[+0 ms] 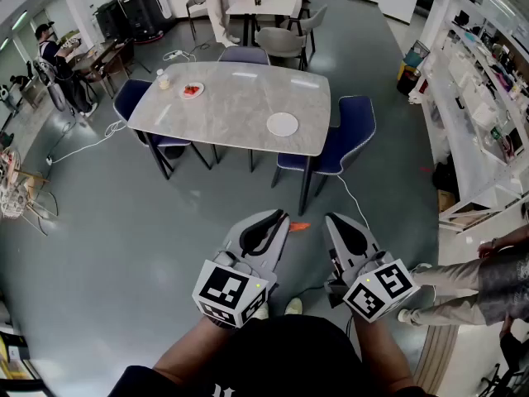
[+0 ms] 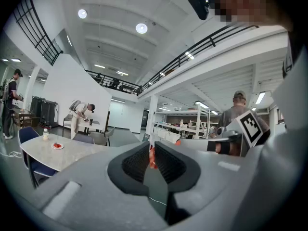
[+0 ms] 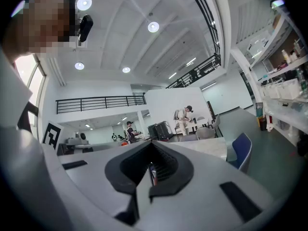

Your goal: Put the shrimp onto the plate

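The red shrimp lies on a small white dish far off at the left end of the grey table. It also shows small in the left gripper view. An empty white plate sits near the table's right front edge. Both grippers hang low over the floor, well short of the table. My left gripper has its jaws together, and a thin orange sliver shows in the slit. My right gripper is shut too. A small orange piece shows between the two tips.
A small bottle stands beside the shrimp dish. Blue chairs ring the table. White cables trail over the floor at left. Shelving runs along the right, and a person's legs stand close at my right.
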### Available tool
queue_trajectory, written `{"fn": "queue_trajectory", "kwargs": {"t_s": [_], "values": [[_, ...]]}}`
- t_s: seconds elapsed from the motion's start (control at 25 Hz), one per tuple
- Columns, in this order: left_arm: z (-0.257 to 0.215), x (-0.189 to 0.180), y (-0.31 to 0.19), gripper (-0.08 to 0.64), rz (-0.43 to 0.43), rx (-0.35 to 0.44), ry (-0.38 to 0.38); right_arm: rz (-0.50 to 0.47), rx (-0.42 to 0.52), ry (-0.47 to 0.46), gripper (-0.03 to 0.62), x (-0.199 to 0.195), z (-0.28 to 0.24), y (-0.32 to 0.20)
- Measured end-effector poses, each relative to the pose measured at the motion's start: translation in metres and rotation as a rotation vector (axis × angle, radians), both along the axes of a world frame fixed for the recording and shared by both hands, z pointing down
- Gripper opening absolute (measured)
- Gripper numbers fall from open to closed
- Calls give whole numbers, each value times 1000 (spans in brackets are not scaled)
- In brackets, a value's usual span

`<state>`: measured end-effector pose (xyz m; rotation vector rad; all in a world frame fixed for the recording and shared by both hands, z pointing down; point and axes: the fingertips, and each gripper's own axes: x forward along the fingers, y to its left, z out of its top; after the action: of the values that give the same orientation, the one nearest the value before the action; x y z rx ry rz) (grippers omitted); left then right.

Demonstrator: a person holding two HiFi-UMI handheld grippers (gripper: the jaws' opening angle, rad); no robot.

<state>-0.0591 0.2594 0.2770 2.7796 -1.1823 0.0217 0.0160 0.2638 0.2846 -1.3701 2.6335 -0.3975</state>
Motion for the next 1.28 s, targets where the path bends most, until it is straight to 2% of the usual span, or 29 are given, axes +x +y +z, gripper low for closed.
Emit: {"fn": "queue_trajectory", "kwargs": {"t_s": [0.4, 0.68, 1.0, 1.28], "values": [[1, -1, 18, 41, -10, -14, -2, -9, -13, 1, 0, -1, 2, 18], [5, 3, 26, 41, -5, -26, -7, -63, -22, -33, 0, -8, 1, 29], [8, 10, 24, 41, -11, -16, -18, -35, -1, -62, 2, 9, 2, 30], [9, 32, 26, 41, -19, -12, -30, -36, 10, -76, 2, 34, 2, 33]]}}
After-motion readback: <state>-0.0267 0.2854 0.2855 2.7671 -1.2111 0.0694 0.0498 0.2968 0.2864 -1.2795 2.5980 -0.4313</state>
